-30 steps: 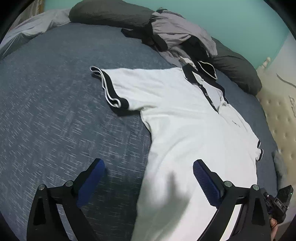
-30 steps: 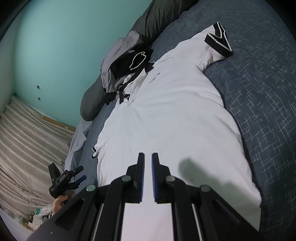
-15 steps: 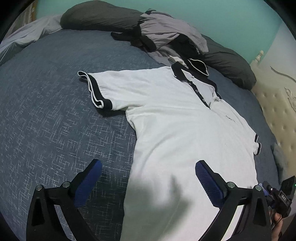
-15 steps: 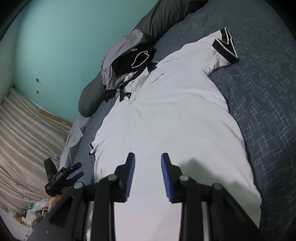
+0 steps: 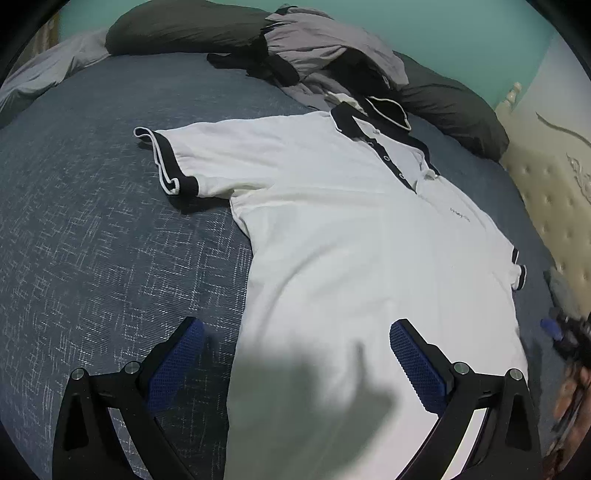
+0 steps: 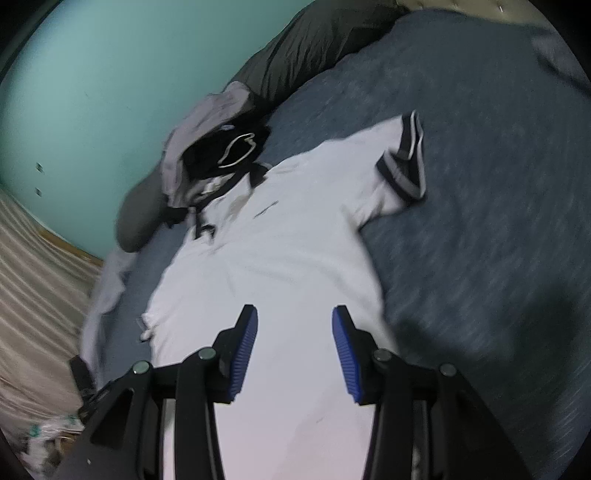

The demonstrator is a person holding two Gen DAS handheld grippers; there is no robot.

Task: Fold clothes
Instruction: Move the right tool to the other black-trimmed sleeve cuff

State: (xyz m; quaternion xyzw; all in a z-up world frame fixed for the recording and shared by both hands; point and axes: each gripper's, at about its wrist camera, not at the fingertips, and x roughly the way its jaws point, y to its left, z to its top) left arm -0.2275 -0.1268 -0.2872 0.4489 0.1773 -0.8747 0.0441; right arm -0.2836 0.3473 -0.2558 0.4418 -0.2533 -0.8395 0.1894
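A white polo shirt (image 5: 351, 236) with a black collar and black-banded sleeves lies spread flat, front up, on the dark blue bed cover (image 5: 92, 229). My left gripper (image 5: 295, 332) hovers open over the shirt's lower left side, nothing between its blue pads. The same polo shirt (image 6: 280, 266) fills the right wrist view, blurred by motion. My right gripper (image 6: 293, 321) is open above the shirt's lower part, holding nothing. The shirt's hem lies under both grippers, out of sight.
A heap of grey and black clothes (image 5: 325, 51) rests on dark pillows (image 5: 184, 26) beyond the collar. A cream tufted headboard (image 5: 554, 199) is at right, a teal wall (image 6: 110, 74) behind. The other gripper (image 5: 569, 332) shows blurred at the far right.
The right gripper went from shut to open and let go of the shirt, and it has swung so the view blurs. The left gripper stayed open and drew back slightly.
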